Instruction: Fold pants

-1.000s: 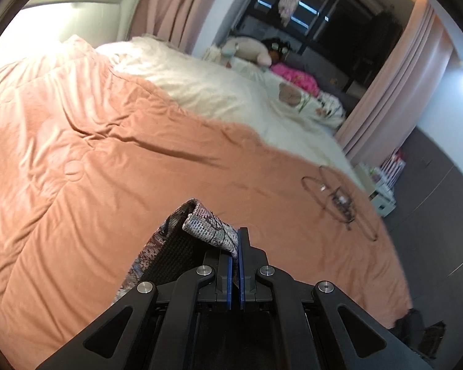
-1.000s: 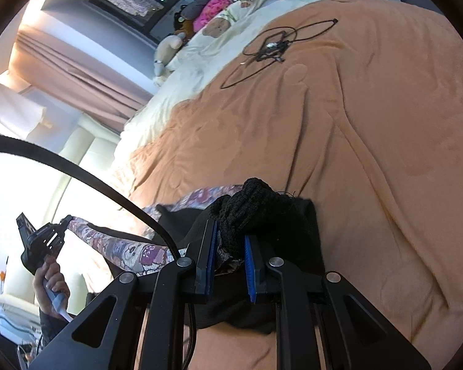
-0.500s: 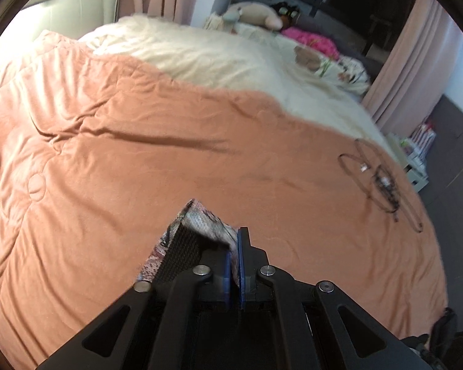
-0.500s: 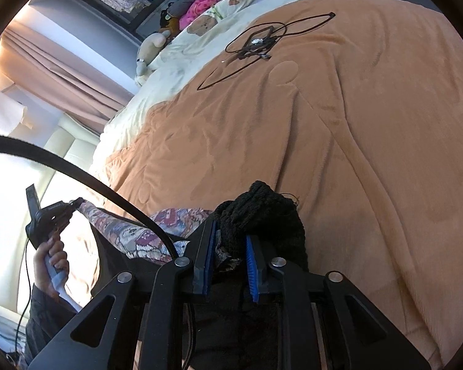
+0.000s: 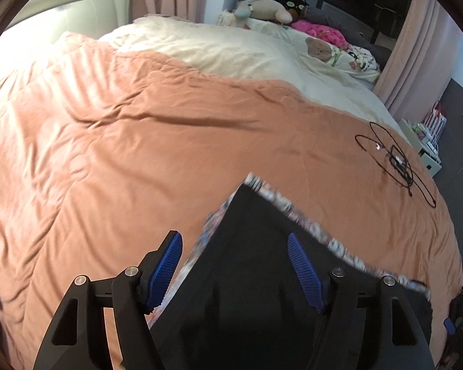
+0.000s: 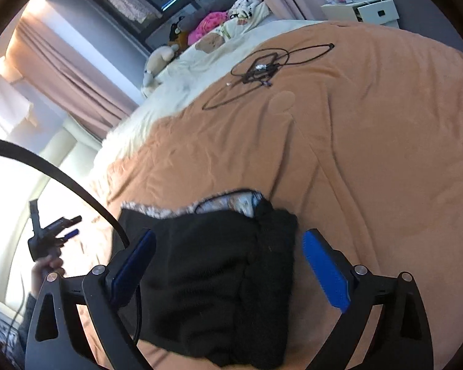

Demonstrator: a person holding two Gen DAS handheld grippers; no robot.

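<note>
The pants (image 5: 250, 246) are black with a patterned grey-and-pink lining along their edges. They lie folded on the orange blanket (image 5: 108, 154). In the left wrist view one corner of them points away from me, under my left gripper (image 5: 234, 243). Its jaws are opening and its blue pads (image 5: 302, 265) stand clear of the cloth on either side. In the right wrist view the pants (image 6: 219, 265) lie as a bunched black fold beneath my right gripper (image 6: 228, 242), whose jaws are also opening and touch nothing. The left gripper (image 6: 72, 225) shows at the left there, in a hand.
A coiled black cable with a small device (image 5: 398, 160) (image 6: 262, 67) lies on the blanket further up. Beyond it are a cream sheet (image 5: 231, 52), plush toys and pink curtains. A white bedside cabinet (image 6: 367, 12) stands by the bed's far corner.
Both grippers were shut on the pants and have let go, their jaws now wide apart. The pants have dropped flat onto the blanket. The left gripper has come down toward the bed.
</note>
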